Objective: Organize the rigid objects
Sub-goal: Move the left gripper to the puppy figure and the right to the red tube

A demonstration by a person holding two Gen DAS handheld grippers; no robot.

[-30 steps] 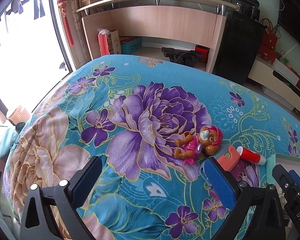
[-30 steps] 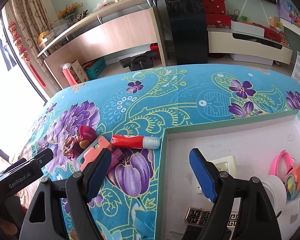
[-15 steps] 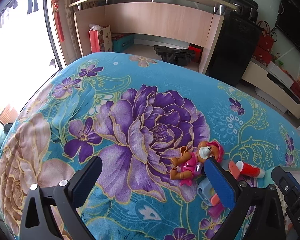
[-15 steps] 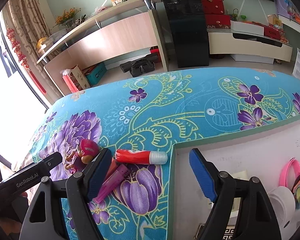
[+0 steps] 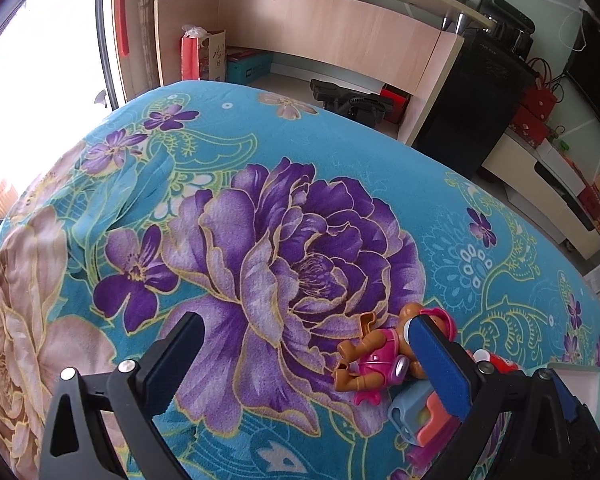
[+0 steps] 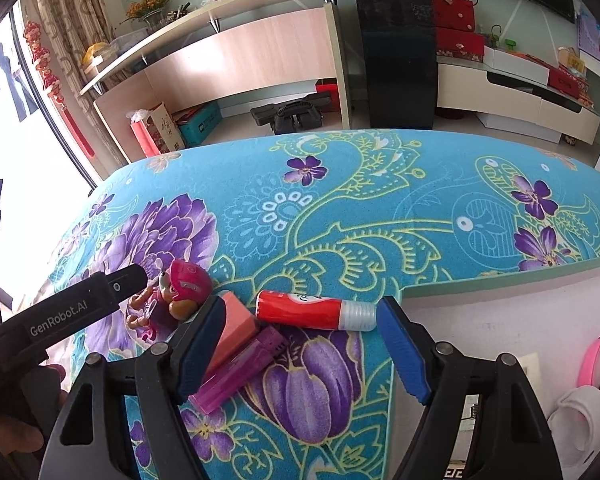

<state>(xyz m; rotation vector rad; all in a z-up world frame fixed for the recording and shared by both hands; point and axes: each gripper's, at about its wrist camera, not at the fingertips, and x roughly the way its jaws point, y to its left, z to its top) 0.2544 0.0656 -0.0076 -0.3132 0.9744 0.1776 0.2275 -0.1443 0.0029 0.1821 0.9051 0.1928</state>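
A toy dog in a pink suit and helmet (image 5: 380,356) lies on the floral blanket (image 5: 260,184); it also shows in the right wrist view (image 6: 180,292). My left gripper (image 5: 308,364) is open, its right finger just over the toy's head. A red tube with a clear cap (image 6: 316,314), a purple lighter (image 6: 240,368) and a pink-orange block (image 6: 234,326) lie close together. My right gripper (image 6: 296,346) is open, low over the lighter and tube. The white tray (image 6: 500,320) lies at the right.
The tray holds a pink band (image 6: 594,356), a white round piece (image 6: 576,412) and a small pale card (image 6: 528,364). The blanket's far edge (image 6: 340,134) drops to the floor. A wooden desk (image 5: 320,36) and a black cabinet (image 6: 398,56) stand beyond.
Both grippers have moved forward and lower toward the cluster of items. The left gripper's right finger now overlaps the toy dog. The right gripper has shifted left, off the tray, over the lighter.
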